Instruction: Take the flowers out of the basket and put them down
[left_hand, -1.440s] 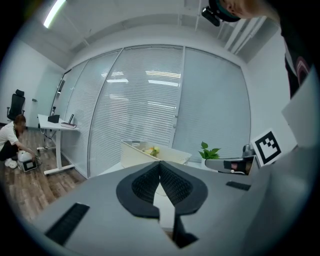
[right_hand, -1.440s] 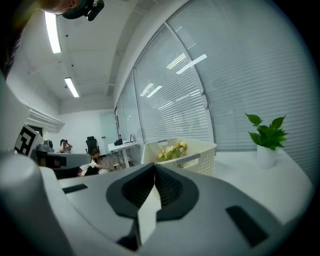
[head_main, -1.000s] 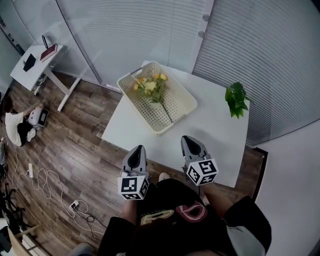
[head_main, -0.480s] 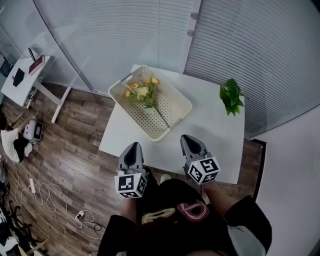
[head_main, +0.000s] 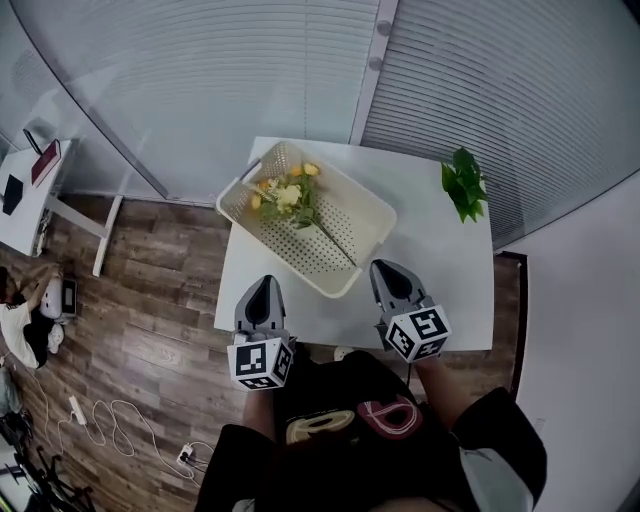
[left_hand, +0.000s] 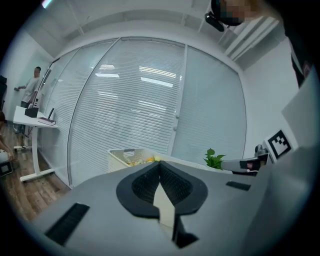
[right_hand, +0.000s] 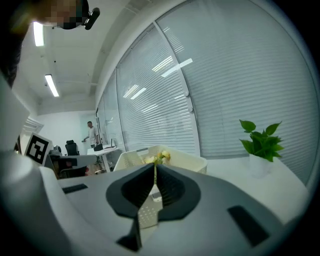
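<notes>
A cream perforated basket (head_main: 352, 215) sits askew on the white table (head_main: 450, 280). Yellow flowers (head_main: 285, 193) lie inside it, heads at its far left end, with a long green stem running toward the near right. My left gripper (head_main: 262, 290) hangs shut over the table's near left edge, apart from the basket. Just short of the basket's near corner my right gripper (head_main: 391, 272) is also shut and empty. The left gripper view shows the basket (left_hand: 124, 157) ahead of the closed left gripper (left_hand: 160, 164). Flowers (right_hand: 161, 157) rise just beyond the right gripper (right_hand: 154, 168).
A small potted green plant (head_main: 465, 185) stands at the table's far right corner. Slatted blinds close off the far side. Wood floor (head_main: 150, 330) lies to the left, with a white desk (head_main: 30, 190) and a person crouching further left.
The head view has swung, so the table and basket sit lower and more to the right in it. Both grippers stay shut and low at the table's near edge.
</notes>
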